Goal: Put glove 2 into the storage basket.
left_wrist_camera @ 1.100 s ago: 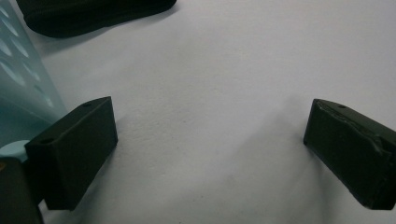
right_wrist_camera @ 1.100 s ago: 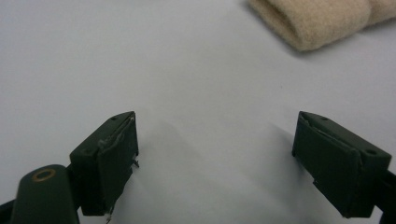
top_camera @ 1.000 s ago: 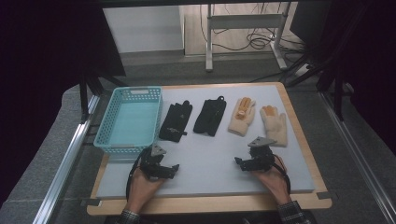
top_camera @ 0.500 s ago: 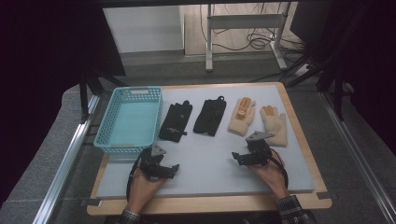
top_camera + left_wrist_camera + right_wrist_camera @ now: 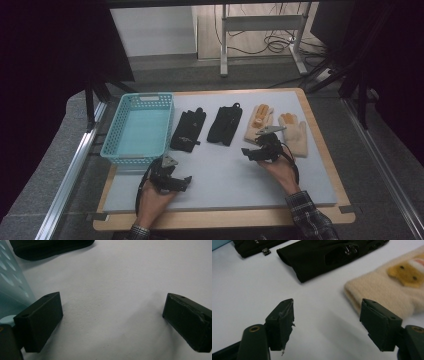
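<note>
Two tools gape empty, right tool (image 5: 327, 325) closing beside cream glove (image 5: 387, 287); black glove (image 5: 329, 257) beyond; basket (image 5: 140, 130) by left tool (image 5: 112, 322).

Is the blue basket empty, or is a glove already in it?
Empty: the blue basket shows only its bare floor in the high view; all four gloves lie on the mat.

Dim high view with dark edges, bright soft-shadowed gripper views, slightly blurred foreground fingers (image 5: 283, 323).

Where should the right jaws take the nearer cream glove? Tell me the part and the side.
Grip the cream glove at its cuff edge, coming from the person's side. It lies flat, cuff toward the open right gripper, so that rounded hem is likely the easiest part to pinch.
</note>
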{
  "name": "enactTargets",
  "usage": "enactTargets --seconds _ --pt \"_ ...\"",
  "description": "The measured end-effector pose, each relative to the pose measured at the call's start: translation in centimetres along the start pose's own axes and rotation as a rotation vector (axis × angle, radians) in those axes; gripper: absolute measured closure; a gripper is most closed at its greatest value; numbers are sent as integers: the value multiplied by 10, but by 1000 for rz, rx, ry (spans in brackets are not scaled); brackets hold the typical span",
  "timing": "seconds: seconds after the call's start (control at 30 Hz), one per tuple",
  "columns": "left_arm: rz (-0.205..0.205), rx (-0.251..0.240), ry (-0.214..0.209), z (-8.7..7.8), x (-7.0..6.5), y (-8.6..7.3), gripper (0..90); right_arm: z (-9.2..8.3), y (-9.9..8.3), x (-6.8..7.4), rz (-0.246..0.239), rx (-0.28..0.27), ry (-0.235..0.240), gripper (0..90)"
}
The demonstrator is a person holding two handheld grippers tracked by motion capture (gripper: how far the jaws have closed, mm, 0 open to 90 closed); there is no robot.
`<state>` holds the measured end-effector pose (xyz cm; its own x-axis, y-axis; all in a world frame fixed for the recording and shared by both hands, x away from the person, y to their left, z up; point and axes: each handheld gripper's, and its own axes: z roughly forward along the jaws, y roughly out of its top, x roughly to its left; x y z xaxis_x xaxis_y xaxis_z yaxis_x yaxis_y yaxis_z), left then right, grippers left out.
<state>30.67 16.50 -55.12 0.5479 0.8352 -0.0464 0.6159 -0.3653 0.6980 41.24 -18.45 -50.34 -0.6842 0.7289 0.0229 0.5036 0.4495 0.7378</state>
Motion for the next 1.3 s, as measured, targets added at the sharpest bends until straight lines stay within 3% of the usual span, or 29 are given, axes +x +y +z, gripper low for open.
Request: enactTargets --seconds 0.7,0.9,1.03,1.3 --pt "0 -2 -1 0 0 0 33 46 54 -12 -1 -6 -27 441" --pt "0 -1 -1 0 0 0 34 63 68 -16 20 -3 -39 494" --pt "1 0 -1 0 0 0 34 70 72 -17 28 1 -39 496" --pt "0 -1 -1 0 0 0 34 92 82 -18 35 8 -61 370"
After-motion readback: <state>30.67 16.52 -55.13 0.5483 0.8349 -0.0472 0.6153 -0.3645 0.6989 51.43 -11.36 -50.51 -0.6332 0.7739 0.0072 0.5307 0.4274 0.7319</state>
